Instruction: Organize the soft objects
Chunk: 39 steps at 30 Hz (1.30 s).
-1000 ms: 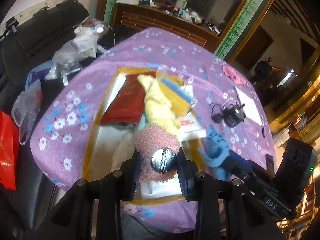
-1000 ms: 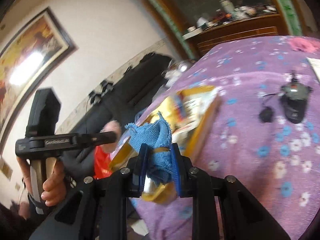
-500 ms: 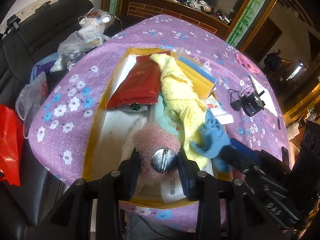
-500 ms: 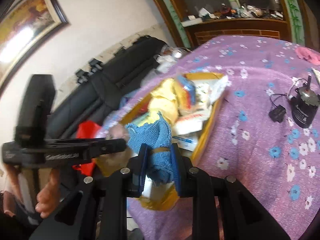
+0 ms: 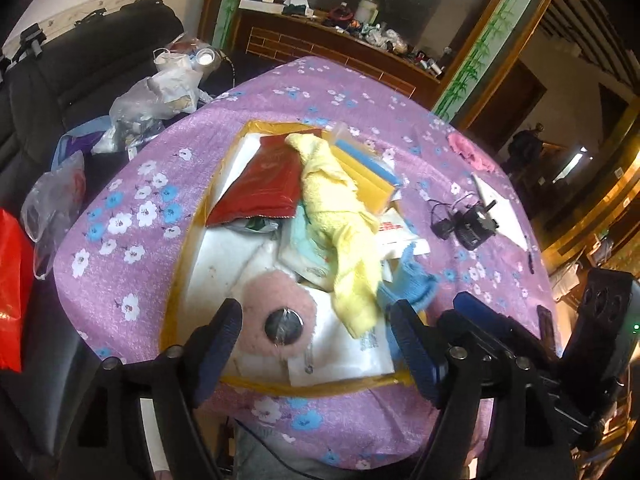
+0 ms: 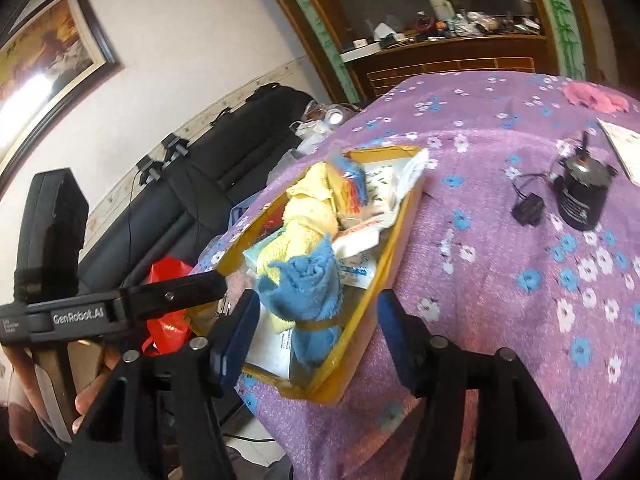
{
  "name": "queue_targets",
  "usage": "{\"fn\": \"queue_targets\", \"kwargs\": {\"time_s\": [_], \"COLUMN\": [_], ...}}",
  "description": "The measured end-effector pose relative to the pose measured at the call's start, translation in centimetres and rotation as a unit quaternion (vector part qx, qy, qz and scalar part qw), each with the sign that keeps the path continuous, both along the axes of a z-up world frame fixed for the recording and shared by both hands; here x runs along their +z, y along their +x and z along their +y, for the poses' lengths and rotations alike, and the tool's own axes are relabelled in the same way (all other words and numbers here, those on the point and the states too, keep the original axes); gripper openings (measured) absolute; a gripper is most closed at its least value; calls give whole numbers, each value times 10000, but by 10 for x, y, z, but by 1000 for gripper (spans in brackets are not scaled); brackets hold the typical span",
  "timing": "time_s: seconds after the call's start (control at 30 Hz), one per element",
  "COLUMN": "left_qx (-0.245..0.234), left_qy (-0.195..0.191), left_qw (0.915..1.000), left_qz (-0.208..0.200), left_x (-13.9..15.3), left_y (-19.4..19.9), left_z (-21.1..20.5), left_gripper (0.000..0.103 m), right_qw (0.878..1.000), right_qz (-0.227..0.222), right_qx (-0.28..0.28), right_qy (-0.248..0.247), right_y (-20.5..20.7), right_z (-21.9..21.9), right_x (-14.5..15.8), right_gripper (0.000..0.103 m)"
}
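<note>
The pink puff (image 5: 276,320) lies in the yellow tray (image 5: 176,280), lower centre of the left view, between the left claw (image 5: 316,344) jaws, which are opening clear of it. Only the right view shows the blue cloth (image 6: 308,292) inside the opening right claw (image 6: 316,332), untouched. A hand (image 6: 86,396), lower left, is cut off.

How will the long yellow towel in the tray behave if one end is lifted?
The long yellow terry towel would probably hang limp, since it lies draped and creased over the other items. It looks light and easy to grip. It may drag the blue cloth beside it.
</note>
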<state>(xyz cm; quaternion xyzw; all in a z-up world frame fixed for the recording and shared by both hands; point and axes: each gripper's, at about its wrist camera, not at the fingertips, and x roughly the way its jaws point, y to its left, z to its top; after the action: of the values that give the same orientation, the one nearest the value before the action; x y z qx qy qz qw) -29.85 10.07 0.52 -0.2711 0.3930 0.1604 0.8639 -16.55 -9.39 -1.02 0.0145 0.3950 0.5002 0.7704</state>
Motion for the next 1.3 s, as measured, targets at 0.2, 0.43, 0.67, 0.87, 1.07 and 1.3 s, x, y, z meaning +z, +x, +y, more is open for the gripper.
{"fn": "queue_targets", "kwargs": {"time_s": [0.2, 0.43, 0.67, 0.87, 1.07, 1.3], "left_qx": [-12, -174, -157, -102, -113, -173], "left_qy": [-87, -51, 130, 190, 252, 401], "left_qw": [9997, 9987, 9985, 9988, 9990, 9987], "left_qz": [-211, -472, -513, -436, -345, -250], "left_x": [7, 28, 36, 35, 35, 36], "left_y": [-16, -32, -28, -22, -14, -3], "left_z": [-14, -33, -46, -53, -60, -67], "left_gripper": [80, 80, 80, 80, 80, 80], "right_qw": [9998, 9992, 9988, 9988, 9983, 9977], "right_qz": [-82, -204, -327, -193, -89, -38], "right_qx": [-165, -147, -148, -149, -205, -300], "right_qy": [98, 312, 332, 428, 542, 609], "right_y": [-13, -26, -31, -24, -18, -13], "right_z": [-12, -19, -33, -41, -50, -58], "right_x": [8, 22, 24, 19, 14, 11], "right_gripper": [67, 68, 69, 70, 70, 70]}}
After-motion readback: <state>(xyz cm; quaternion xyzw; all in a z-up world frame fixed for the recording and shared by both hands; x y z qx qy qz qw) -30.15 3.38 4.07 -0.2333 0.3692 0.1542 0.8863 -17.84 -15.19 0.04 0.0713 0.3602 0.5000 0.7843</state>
